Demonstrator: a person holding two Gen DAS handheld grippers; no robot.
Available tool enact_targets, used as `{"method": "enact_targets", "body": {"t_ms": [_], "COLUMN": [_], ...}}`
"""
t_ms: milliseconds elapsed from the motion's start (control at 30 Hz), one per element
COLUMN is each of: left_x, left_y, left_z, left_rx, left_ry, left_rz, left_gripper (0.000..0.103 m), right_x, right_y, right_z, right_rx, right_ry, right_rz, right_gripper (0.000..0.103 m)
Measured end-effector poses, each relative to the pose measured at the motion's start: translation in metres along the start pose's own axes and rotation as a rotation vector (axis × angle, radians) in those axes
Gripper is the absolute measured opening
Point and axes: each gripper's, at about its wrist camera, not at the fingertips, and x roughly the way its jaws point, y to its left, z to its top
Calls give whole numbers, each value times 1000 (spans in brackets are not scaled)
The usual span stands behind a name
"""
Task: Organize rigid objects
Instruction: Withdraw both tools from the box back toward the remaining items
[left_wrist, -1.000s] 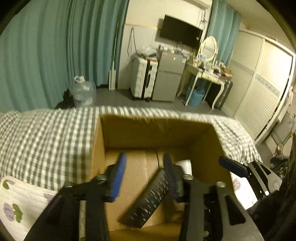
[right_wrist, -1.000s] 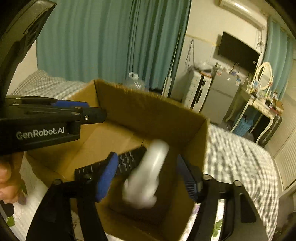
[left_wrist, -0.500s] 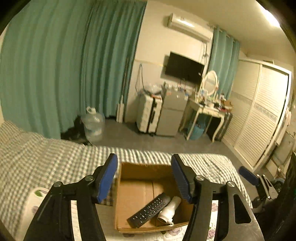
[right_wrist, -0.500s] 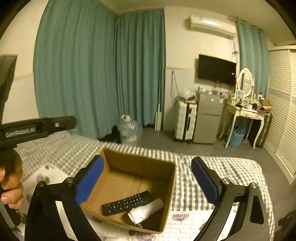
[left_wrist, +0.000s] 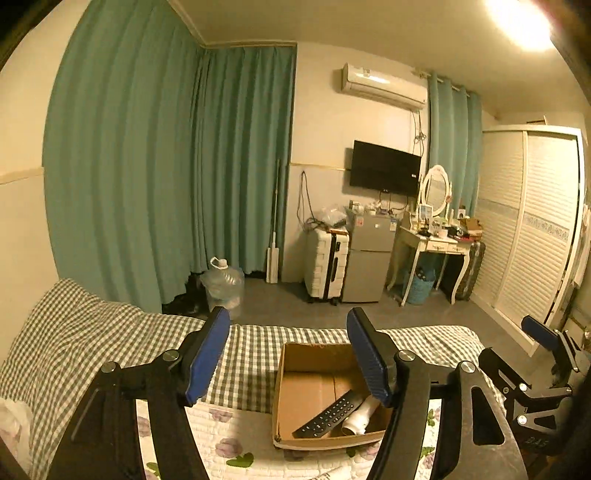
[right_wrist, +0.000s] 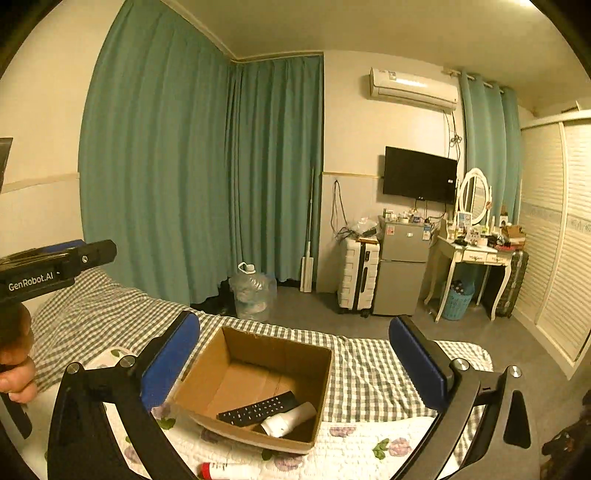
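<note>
An open cardboard box (left_wrist: 295, 373) (right_wrist: 218, 354) sits on the bed. Inside it lie a black remote control (left_wrist: 327, 413) (right_wrist: 256, 408) and a white bottle (left_wrist: 360, 415) (right_wrist: 290, 419), side by side at the box's near right. My left gripper (left_wrist: 290, 358) is open and empty, held high above and behind the box. My right gripper (right_wrist: 295, 362) is open wide and empty, also raised above the box. A white tube with a red cap (right_wrist: 221, 470) lies on the quilt in front of the box. The left gripper's body (right_wrist: 55, 266) shows at the left of the right wrist view.
The bed has a grey checked cover (left_wrist: 81, 332) and a floral quilt (left_wrist: 229, 443). Beyond the bed stand a water jug (left_wrist: 223, 282), a white suitcase (left_wrist: 327, 269), a small fridge (left_wrist: 369, 266), a dressing table (left_wrist: 436, 243) and a wardrobe (left_wrist: 532, 236).
Both grippers have risen and pulled back from the box, which now looks smaller. The white bottle left the right gripper and lies in the box beside the remote. Both grippers opened wider.
</note>
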Motion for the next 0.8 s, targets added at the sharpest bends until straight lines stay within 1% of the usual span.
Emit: {"method": "enact_targets", "body": {"t_ms": [100,167,267,400,433,467,500,633,733,800], "left_x": [-10,-14,-19,-23,-24,-23,-25,-20,-17,-14], "left_y": [1,-1,-4,-3,-2,0,2,1,0,-3], "left_z": [-8,-14,-24,-39,-43,-49,-51,-72,-82,-89], "left_rx": [4,29,54,57,56,52,49,69,86,91], "left_ry": [6,8,3,-12,-11,-10,-9,-4,15,28], "left_rz": [4,10,16,11,6,-16,-20,-12,1,-27], "left_gripper": [70,70,70,70,70,70,70,70,70,70], "right_x": [-14,-26,-35,-45,-45,-47,-47,-48,-46,-43], "right_y": [3,5,10,18,19,24,28,46,50,48], "right_z": [0,-3,-7,-16,-16,-20,-23,-36,-44,-51], "right_rx": [7,19,8,-11,-20,-47,-79,-176,-178,-149], "right_ry": [8,1,13,23,18,9,8,-9,-12,-6], "right_rz": [7,-4,-5,1,1,-2,-4,-8,-5,-17], "right_gripper": [103,103,103,103,103,103,103,103,103,103]}}
